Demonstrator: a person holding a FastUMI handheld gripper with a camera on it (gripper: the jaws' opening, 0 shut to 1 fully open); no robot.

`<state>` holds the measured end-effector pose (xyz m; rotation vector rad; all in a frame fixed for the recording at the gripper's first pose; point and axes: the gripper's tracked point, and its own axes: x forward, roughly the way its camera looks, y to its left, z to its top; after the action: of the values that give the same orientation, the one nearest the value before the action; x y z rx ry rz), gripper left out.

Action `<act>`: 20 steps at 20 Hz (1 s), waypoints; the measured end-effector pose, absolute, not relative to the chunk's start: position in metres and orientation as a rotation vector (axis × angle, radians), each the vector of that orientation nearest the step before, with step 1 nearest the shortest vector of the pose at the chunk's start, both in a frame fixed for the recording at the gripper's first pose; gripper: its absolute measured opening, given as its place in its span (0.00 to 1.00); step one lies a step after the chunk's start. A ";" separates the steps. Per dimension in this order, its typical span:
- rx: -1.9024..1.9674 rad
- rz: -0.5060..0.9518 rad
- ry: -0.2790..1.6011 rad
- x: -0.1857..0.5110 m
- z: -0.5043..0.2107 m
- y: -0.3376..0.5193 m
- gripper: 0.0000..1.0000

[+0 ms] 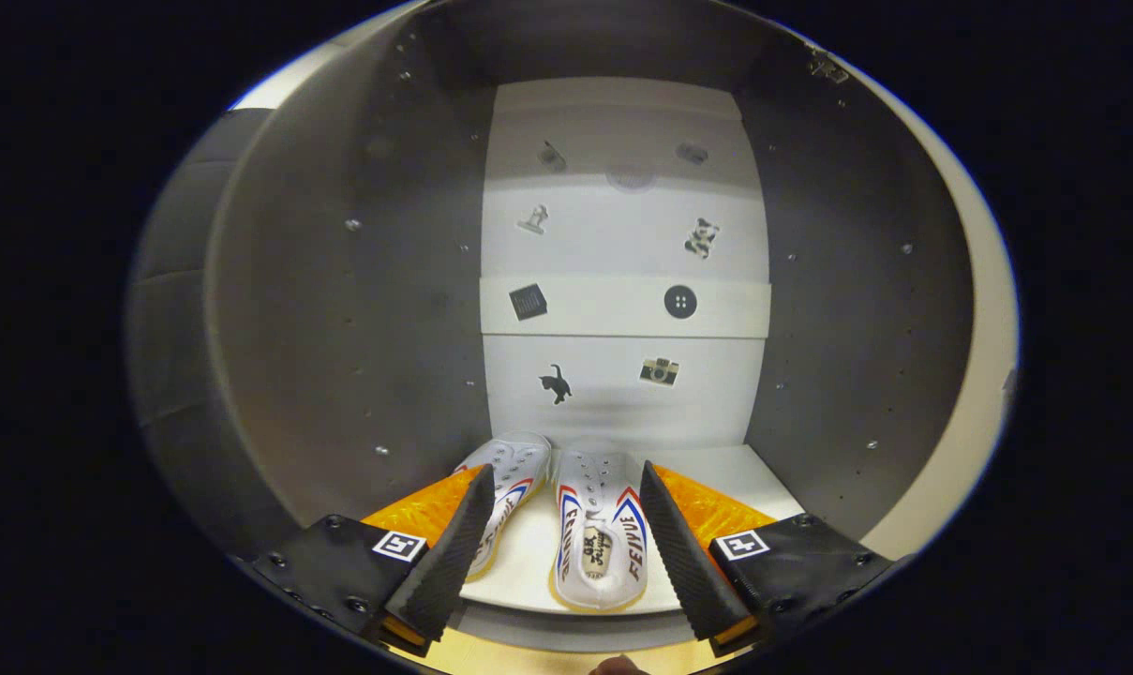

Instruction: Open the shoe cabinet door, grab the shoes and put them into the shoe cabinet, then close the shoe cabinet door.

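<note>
Two white canvas shoes with red and blue stripes lie side by side on the white bottom shelf (725, 469) of the open shoe cabinet, toes toward the back panel. The right shoe (600, 530) lies between my fingers, a gap on each side. The left shoe (514, 483) is partly hidden behind my left finger (454, 548). My gripper (559, 553) stands open just in front of the shelf edge, touching neither shoe.
Dark grey side walls (360, 309) close in the cabinet left and right. The white back panel (622, 244) carries several small stickers and a cross strip. A cream frame edge (974, 375) runs down the right. A wooden floor strip (529, 661) shows below the shelf.
</note>
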<state>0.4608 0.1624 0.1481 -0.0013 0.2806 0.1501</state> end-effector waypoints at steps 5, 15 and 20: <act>0.026 0.184 0.203 0.378 0.189 0.158 0.96; 0.044 0.182 0.156 0.240 0.226 0.110 0.96; 0.036 0.192 0.170 0.180 0.228 0.087 0.96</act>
<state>0.1798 0.0874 0.2284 0.0360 0.1701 0.1921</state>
